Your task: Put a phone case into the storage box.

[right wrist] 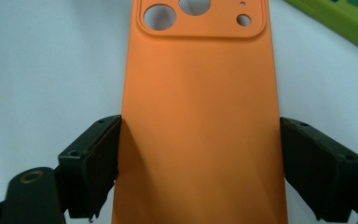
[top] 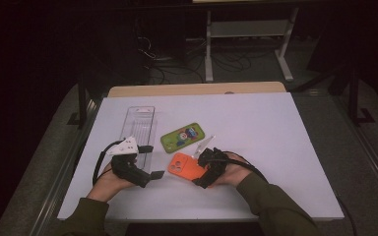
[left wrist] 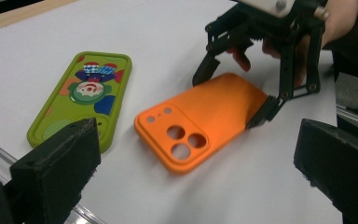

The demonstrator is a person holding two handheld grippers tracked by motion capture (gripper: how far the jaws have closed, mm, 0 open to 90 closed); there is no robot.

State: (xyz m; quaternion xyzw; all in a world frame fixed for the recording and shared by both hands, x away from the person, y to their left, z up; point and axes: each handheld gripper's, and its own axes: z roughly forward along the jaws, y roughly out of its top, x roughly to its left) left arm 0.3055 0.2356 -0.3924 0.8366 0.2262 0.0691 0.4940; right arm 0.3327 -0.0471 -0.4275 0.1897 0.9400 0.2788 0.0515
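An orange phone case (top: 184,166) lies back-up on the white table, its camera holes (left wrist: 182,140) facing my left gripper. My right gripper (top: 197,169) (left wrist: 230,98) (right wrist: 200,154) straddles the case's near end, with one pad (right wrist: 95,163) against each long edge, so it is shut on the case. The case (right wrist: 200,93) rests flat on the table. My left gripper (top: 151,161) (left wrist: 196,154) is held to the left of the case, open, its jaws wide apart with nothing between them. A green phone case (top: 182,137) (left wrist: 84,98) with a cartoon print lies just beyond the orange one.
A clear plastic tray (top: 139,123) lies lengthwise at the left, behind my left gripper. The white table top (top: 256,128) stretches bare to the right and far side. A wooden strip (top: 197,89) runs along its far edge, and a metal rail (top: 64,167) borders its left side.
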